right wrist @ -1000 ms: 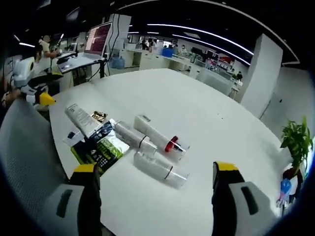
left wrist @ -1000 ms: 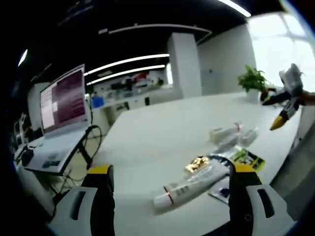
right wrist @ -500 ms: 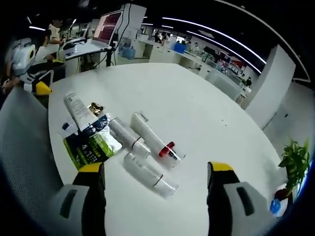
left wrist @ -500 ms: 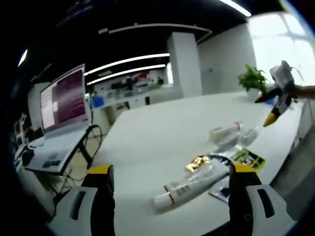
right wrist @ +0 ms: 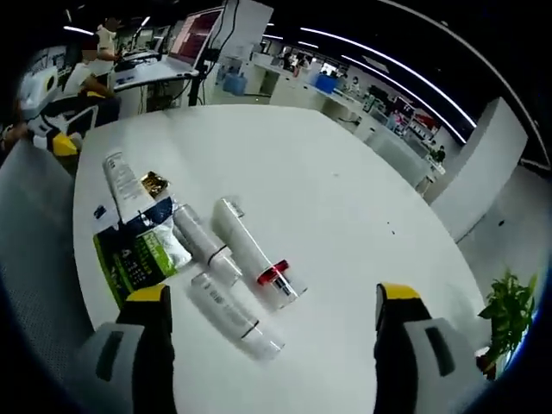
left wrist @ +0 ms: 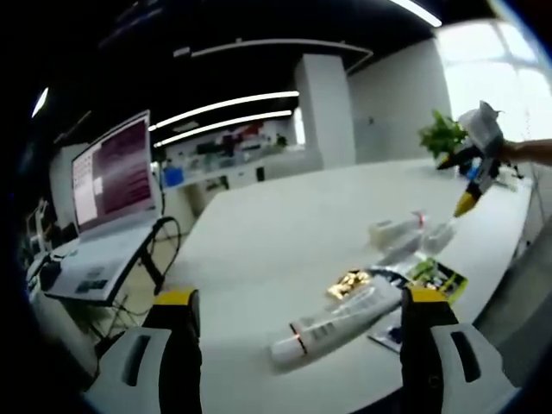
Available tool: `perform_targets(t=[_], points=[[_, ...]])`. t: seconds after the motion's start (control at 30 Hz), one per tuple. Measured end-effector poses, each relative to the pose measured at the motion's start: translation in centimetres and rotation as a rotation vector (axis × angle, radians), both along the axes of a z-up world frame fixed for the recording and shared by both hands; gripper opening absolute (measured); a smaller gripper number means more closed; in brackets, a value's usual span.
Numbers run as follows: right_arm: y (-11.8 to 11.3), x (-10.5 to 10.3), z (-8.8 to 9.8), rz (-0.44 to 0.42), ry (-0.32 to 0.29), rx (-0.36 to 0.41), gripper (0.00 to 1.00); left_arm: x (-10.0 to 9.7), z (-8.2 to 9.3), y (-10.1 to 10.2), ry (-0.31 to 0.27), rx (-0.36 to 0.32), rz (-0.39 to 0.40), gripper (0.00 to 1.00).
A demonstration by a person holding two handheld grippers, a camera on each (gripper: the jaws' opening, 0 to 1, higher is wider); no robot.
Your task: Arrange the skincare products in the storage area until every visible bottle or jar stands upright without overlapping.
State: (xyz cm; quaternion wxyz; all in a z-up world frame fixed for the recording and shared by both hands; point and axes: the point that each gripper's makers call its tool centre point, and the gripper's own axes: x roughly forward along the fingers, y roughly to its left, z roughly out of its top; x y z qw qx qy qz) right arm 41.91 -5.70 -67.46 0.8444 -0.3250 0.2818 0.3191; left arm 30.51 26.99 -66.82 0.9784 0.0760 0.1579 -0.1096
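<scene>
- We count four skincare tubes lying flat on the white table [right wrist: 362, 216]: a white tube [right wrist: 121, 184] at left beside a green sachet [right wrist: 129, 259], then three clear bottles [right wrist: 246, 250].
- Since earlier, our right gripper [right wrist: 267, 332] has risen above them.
- Both grippers, left gripper [left wrist: 297, 336] included, hover wide open, empty.
</scene>
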Motion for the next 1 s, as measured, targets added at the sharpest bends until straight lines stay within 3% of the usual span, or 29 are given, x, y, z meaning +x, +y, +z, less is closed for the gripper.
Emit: perform_targets(t=[0.3, 0.7, 1.0], points=[[-0.7, 1.9, -0.6, 0.038, 0.022, -0.066, 0.96, 0.0, -0.2, 0.1, 0.011, 0.008, 0.004, 0.94], [-1.2, 2.7, -2.7, 0.062, 0.078, -0.138, 0.96, 0.0, -0.3, 0.3, 0.022, 0.011, 0.01, 0.94], [-0.8, 3.7, -3.6, 0.097, 0.105, -0.171, 0.88, 0.0, -0.5, 0.3, 0.03, 0.017, 0.011, 0.95]])
